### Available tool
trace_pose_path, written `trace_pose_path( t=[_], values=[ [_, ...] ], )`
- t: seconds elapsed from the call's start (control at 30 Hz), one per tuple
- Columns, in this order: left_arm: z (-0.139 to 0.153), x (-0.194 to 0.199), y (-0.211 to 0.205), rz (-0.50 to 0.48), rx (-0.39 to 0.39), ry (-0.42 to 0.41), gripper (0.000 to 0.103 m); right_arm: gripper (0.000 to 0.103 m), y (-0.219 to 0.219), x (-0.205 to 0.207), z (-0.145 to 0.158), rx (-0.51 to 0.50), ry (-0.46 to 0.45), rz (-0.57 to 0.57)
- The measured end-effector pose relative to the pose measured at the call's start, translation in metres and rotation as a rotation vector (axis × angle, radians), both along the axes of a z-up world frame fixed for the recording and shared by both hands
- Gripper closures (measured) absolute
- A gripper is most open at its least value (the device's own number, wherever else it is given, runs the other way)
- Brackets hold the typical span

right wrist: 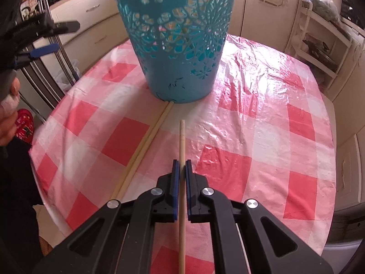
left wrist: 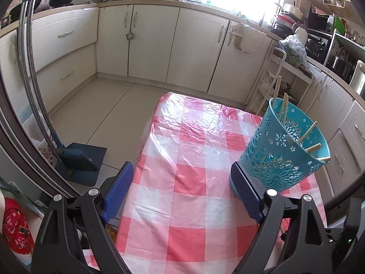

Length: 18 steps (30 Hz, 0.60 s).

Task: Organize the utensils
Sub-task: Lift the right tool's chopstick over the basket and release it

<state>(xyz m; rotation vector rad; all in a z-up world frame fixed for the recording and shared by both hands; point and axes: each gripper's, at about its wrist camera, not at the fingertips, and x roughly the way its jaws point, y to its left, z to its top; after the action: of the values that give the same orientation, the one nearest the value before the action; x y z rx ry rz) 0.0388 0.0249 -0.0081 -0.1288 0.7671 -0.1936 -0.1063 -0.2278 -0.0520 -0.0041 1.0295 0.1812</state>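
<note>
We see the teal basket standing on the checked tablecloth, straight ahead of our right gripper, which is clamped on one chopstick pointing lengthwise at the basket's base. Two more chopsticks lie just left, apparently touching the basket. Our left gripper stands wide and empty beside the basket.

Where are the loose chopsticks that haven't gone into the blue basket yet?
In the right wrist view, two chopsticks lie together on the checked tablecloth, running from the blue basket toward the table's left edge.

No text or label is clear enough to read.
</note>
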Motion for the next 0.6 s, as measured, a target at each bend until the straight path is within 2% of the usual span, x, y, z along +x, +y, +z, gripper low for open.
trace_pose_path(
  t=[0.2,0.3,0.5,0.6],
  values=[
    [-0.002,0.001,-0.003,-0.006,0.012,0.008,0.020,0.097,-0.018,-0.019,0.066,0.266,-0.123,-0.022],
    [-0.004,0.000,-0.006,-0.012,0.031,0.010,0.020,0.097,-0.024,-0.017,0.106,0.363,-0.209,-0.023],
    [-0.007,0.000,-0.009,-0.019,0.058,0.022,0.020,0.097,-0.023,0.001,0.173,0.467,-0.368,-0.016],
    [-0.010,0.000,-0.013,-0.034,0.077,0.036,0.020,0.097,-0.023,0.011,0.195,0.486,-0.422,-0.021]
  ],
)
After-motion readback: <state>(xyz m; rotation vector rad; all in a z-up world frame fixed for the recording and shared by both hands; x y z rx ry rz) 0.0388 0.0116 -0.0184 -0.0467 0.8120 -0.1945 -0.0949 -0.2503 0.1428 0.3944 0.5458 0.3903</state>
